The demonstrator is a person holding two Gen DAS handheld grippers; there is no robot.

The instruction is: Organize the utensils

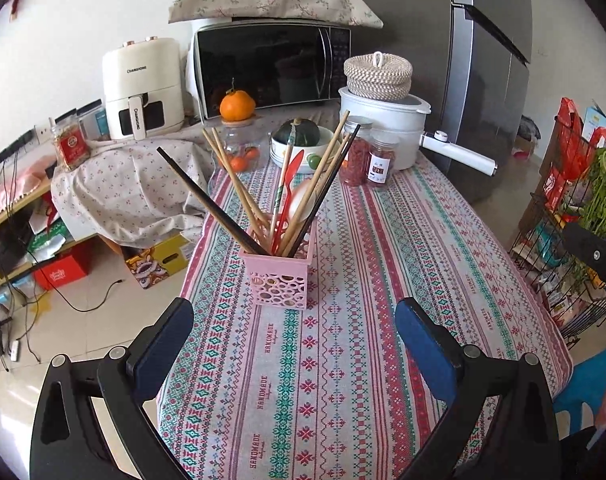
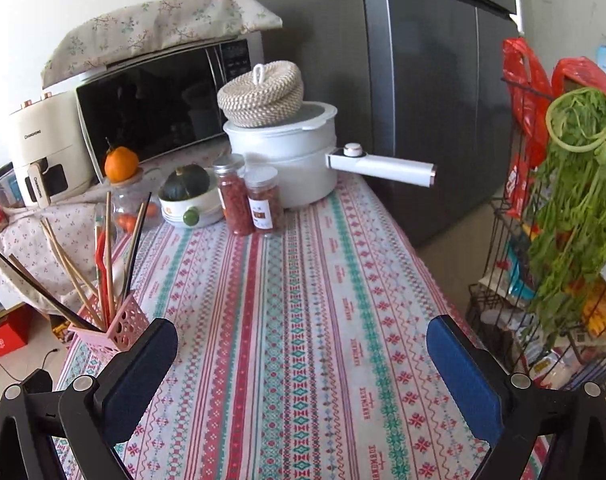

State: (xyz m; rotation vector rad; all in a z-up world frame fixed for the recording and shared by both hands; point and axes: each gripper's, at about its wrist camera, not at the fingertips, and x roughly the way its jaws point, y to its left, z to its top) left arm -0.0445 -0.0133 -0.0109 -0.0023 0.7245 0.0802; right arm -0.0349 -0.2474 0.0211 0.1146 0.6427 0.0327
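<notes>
Left wrist view: the left claw (image 1: 295, 320) is standing wide, nothing between its blue pads, hovering over the patterned counter (image 1: 383, 280). Straight ahead of it and near, centred between the two fingers, the pink utensil holder (image 1: 281, 280) is sitting upright on the cloth. It is holding a fan of pale wooden chopsticks (image 1: 239, 188), dark chopsticks (image 1: 207, 200), a red spoon (image 1: 289, 192) and a white spoon (image 1: 301, 204), all leaning outward in different directions. The perforated pink walls are looking light and thin; judgement: the holder could tip if knocked at the rim. Far beyond the claw, two red-filled jars (image 1: 367, 156) and a white pot (image 1: 387, 128) are lining the back of the counter. Right wrist view: the right claw (image 2: 303, 344) is also gaping at full width and carrying nothing, pointing down at bare cloth. The holder (image 2: 117, 330) is sitting just beside its left finger, outside the gap; the utensils are rising up and leftward from it. Judgement: no loose utensil is showing on the counter, so the sorting step appears near its end or between items. Next move would be calling for either claw to line up on one handle and close gently without jostling the neighbouring sticks.
</notes>
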